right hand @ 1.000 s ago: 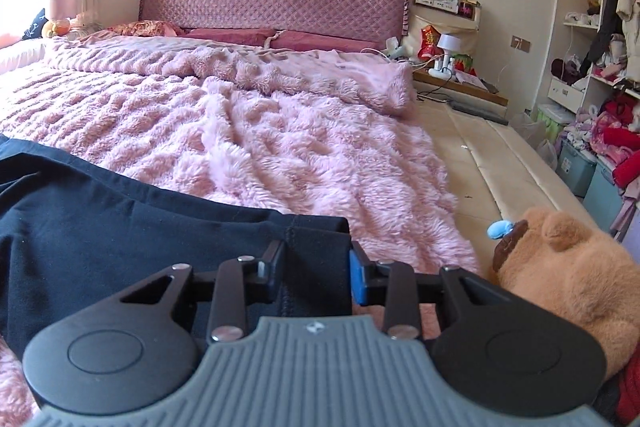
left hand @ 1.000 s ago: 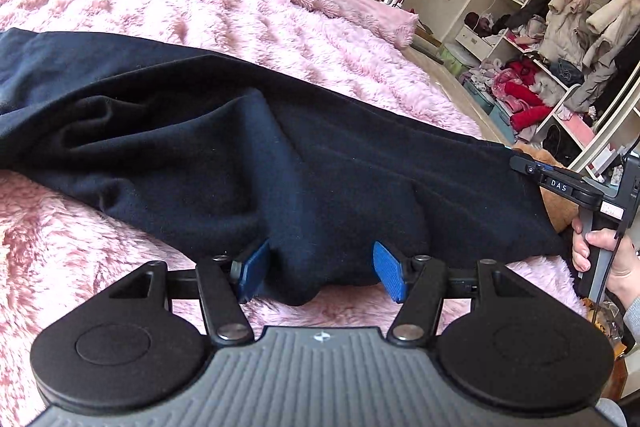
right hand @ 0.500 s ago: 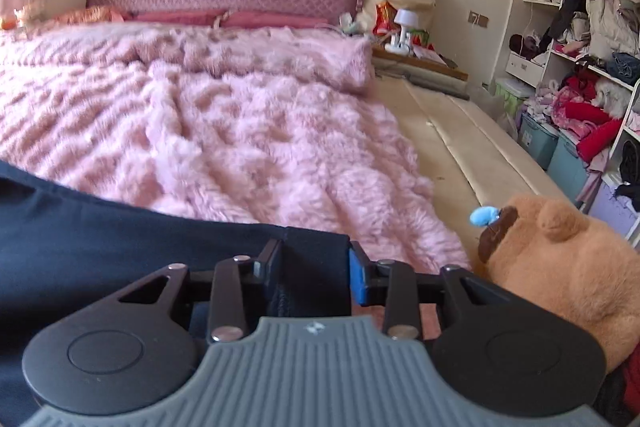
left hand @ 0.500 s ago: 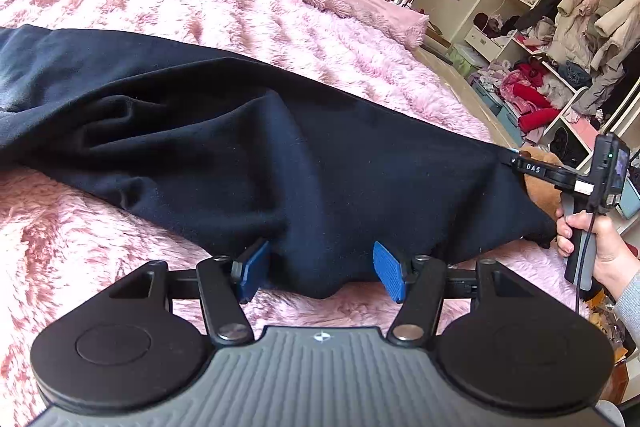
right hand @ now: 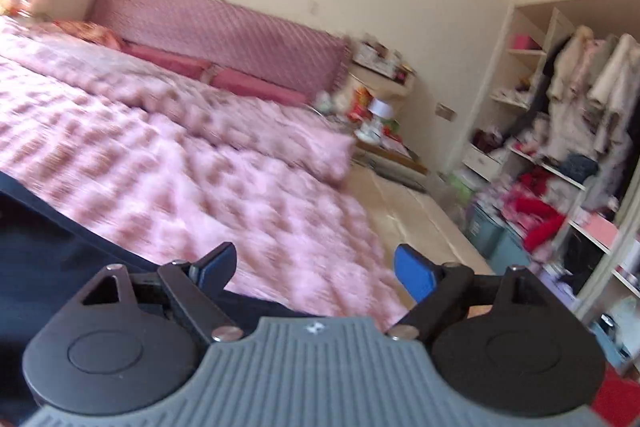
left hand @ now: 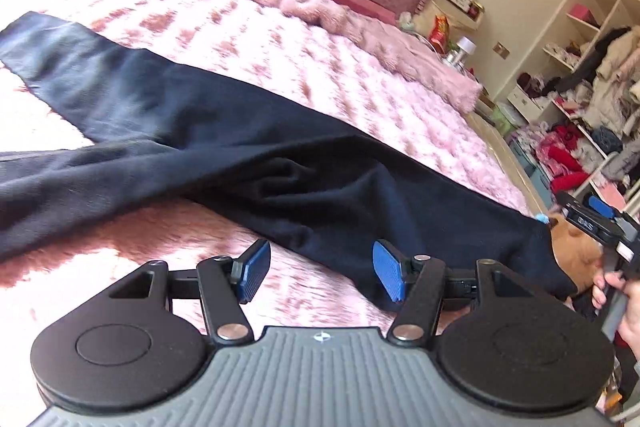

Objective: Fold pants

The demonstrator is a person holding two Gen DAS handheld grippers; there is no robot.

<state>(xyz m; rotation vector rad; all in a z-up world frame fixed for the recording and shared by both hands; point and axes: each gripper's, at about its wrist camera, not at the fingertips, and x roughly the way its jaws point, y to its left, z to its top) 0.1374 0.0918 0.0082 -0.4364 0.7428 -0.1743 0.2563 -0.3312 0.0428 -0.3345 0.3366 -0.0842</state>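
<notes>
Lying flat: pants (left hand: 248, 147) | blanket (left hand: 280, 39) bare beyond hem; both grippers gaping

left tool (left hand: 322, 269): black arms, blue ribbed pads | grey ridged body | silver screws

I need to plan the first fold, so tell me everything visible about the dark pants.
The pants are dark navy, of a soft knit-looking fabric, lying spread on the fluffy pink blanket. Two legs run off to the left and part there; the waist end lies right, at the bed's edge. Creases bunch around the crotch. Neither the open left gripper nor the open right gripper grips them.
</notes>
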